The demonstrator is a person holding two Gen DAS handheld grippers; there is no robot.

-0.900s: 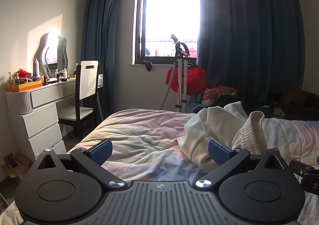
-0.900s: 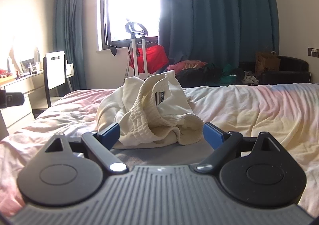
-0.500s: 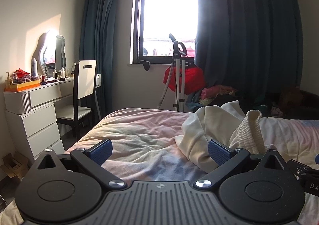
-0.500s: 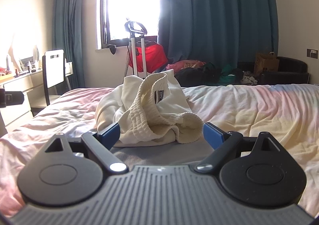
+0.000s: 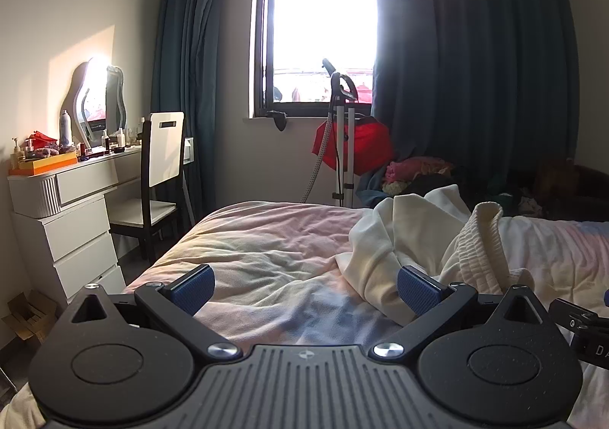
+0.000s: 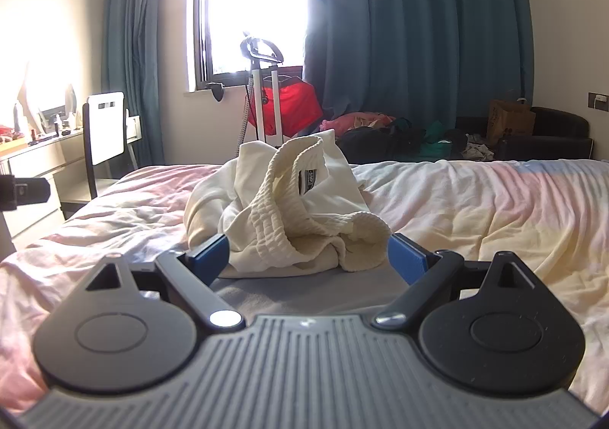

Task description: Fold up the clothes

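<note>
A crumpled cream garment with a ribbed elastic waistband lies in a heap on the bed. In the left wrist view the garment is ahead and to the right. My left gripper is open and empty, low over the sheet, its right finger close to the garment's left edge. My right gripper is open and empty, directly in front of the heap, its blue pads on either side of the garment's near edge.
A white dressing table with bottles and a mirror, and a chair, stand left of the bed. A garment steamer with a red item stands under the window. Clothes piles and a dark sofa lie beyond the bed.
Both grippers have shifted slightly; the views moved a little toward the garment. Jaws stayed open and the garment has not moved.
</note>
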